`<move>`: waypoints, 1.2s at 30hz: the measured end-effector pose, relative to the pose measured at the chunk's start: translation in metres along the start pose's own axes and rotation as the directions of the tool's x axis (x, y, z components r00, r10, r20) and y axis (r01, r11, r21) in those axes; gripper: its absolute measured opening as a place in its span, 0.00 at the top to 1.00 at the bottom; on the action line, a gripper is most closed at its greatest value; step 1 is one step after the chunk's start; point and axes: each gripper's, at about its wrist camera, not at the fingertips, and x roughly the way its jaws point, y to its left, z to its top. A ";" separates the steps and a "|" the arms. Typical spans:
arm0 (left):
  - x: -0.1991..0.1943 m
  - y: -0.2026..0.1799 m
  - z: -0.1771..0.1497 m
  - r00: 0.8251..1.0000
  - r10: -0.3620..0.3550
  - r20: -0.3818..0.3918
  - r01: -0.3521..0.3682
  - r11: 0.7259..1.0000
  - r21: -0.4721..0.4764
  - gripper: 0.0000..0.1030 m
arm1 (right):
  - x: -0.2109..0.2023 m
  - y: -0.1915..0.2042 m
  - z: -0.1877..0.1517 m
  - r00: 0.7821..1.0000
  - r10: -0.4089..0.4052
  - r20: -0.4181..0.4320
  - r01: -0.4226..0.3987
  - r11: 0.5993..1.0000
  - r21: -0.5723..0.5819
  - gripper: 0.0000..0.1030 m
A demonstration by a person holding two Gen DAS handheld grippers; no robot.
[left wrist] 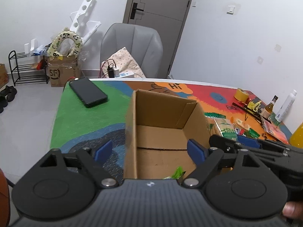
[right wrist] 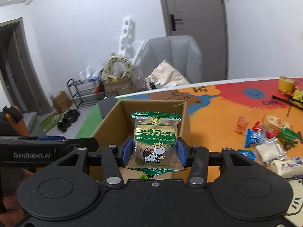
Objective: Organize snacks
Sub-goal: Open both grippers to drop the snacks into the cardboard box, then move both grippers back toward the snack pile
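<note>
At the centre of the left wrist view, your left gripper is hanging with its jaws spread wide over the open cardboard box, one blue pad outside the box's left wall and the other inside over its floor. Nothing is sitting between those pads. A small green wrapper is lying on the box floor at the lower middle of the frame, just above the gripper body. Your fingertip is showing at the lower right corner.

In the right wrist view, your right gripper is squeezing a clear biscuit packet with green edges and a cartoon cow, both blue pads pressing on its sides. The packet is standing upright, centred in the frame, in front of the box's open top. Whether it is already past the near rim you cannot tell from here.

Toward the right of that frame, the remaining snacks are lying scattered on the colourful mat, well apart from the box. A yellow tape roll is sitting at the upper right of the mat.

Back in the left wrist view, a black phone is resting on the green part of the mat, left of the box, and the grey chair is standing behind the table.
</note>
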 end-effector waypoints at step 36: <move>-0.007 -0.111 -0.027 0.989 -0.138 -0.044 0.142 0.982 0.125 0.03 | -0.107 -0.129 -0.053 0.979 -0.201 0.040 0.191 0.964 0.184 0.08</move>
